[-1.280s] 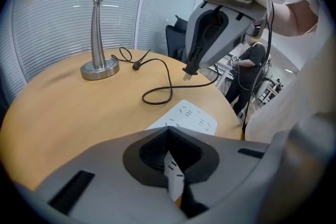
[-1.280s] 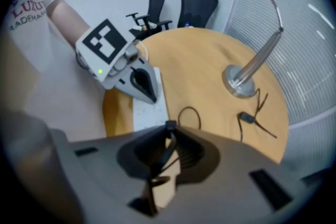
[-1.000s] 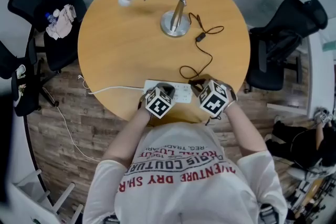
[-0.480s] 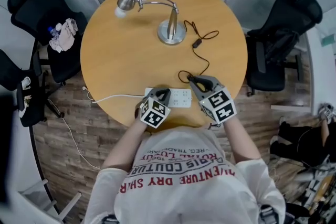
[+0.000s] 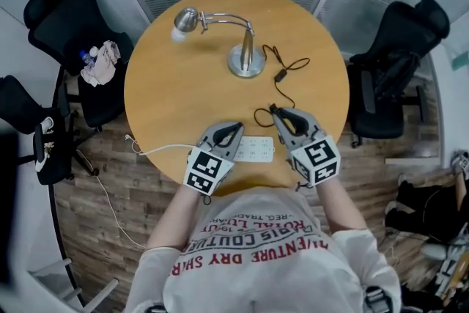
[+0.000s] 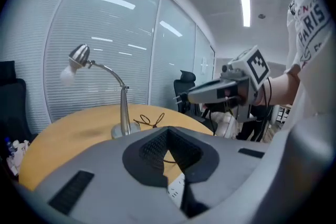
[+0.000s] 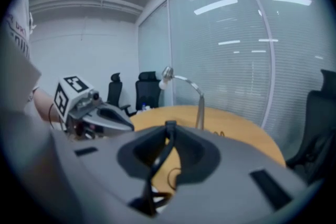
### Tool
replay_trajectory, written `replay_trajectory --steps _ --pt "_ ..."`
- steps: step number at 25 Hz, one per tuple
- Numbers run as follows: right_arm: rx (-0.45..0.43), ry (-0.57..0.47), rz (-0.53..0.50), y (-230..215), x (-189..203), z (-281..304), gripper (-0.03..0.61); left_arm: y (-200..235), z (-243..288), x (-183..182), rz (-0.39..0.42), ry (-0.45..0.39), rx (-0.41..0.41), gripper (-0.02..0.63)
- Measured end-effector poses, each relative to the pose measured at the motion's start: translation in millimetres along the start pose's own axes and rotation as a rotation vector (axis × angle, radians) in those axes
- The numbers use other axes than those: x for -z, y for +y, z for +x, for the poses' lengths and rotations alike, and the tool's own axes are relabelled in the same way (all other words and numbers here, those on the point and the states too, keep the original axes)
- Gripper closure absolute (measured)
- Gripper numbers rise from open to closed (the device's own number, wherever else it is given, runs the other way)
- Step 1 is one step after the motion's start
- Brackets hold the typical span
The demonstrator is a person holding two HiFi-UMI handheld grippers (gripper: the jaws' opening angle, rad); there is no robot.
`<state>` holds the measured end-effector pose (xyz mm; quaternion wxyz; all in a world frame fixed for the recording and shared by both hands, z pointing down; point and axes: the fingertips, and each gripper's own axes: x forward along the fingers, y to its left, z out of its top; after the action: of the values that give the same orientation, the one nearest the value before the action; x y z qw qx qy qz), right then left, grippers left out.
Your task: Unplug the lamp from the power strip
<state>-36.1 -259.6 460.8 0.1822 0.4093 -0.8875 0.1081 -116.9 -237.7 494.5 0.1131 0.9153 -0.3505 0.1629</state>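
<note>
The right gripper's (image 5: 277, 111) jaws pinch the black plug (image 7: 170, 125) of the lamp (image 5: 245, 59), apart from the white power strip (image 5: 256, 150) on the bench (image 5: 172, 102). The left gripper's (image 5: 236, 127) jaws are closed and empty, over the strip's left end.

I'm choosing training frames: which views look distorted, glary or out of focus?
Head view: sharp, table evenly lit, room edges bowed. Left gripper view: strong fisheye, dark corners, ceiling-light reflections on the glass wall, lamp crisp. Right gripper view: softest; the cord in the right gripper is blurred.
</note>
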Motion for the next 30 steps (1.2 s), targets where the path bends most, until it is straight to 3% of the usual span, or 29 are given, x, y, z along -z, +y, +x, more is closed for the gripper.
replay_trajectory --steps 7,12,20,30 --pt "0.033 -0.167 -0.030 -0.3 -45.8 -15.6 0.506 25.5 -45.3 -82.6 0.051 -0.236 -0.120 0.586" --pt "0.048 -0.221 -0.039 -3.7 -61.9 -23.3 0.506 36.8 -73.0 -115.6 0.021 -0.369 -0.153 0.586" --pt "0.080 -0.275 -0.013 -5.6 -68.6 -32.3 0.506 51.8 -89.0 -122.6 -0.041 -0.435 -0.200 0.586" --pt "0.100 -0.251 0.000 -6.0 -61.9 -26.4 0.506 54.3 -83.5 -122.3 -0.061 -0.433 -0.213 0.586"
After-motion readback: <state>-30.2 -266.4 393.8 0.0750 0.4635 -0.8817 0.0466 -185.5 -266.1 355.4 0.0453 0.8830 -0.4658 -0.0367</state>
